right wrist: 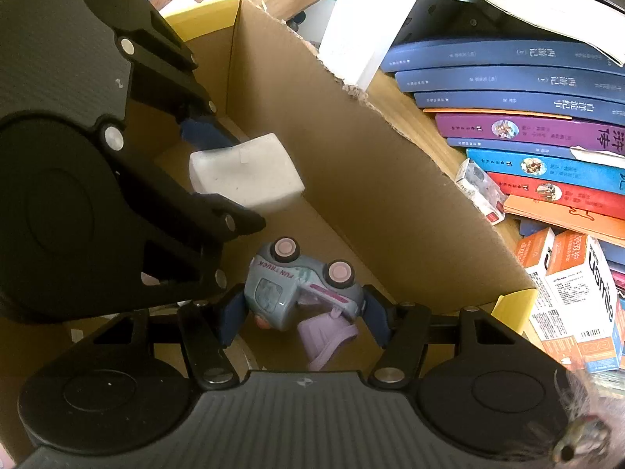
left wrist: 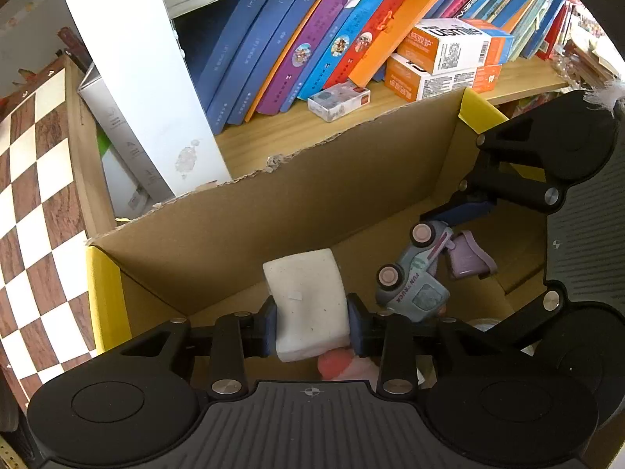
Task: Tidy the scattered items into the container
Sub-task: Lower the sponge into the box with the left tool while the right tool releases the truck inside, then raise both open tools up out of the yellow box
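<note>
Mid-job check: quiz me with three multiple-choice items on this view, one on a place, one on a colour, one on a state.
1. Where is the white block?
A) on the bookshelf
B) between the left tongs, over the cardboard box
C) on the chessboard
2. What colour are the toy truck wheels?
A) pink
B) black
C) yellow
3. The right tongs are:
A) open, empty
B) shut on a book
C) shut on the toy truck

Key: B, pads press its sides; A, both visible wheels show pink; C, pads clamp both truck ends.
</note>
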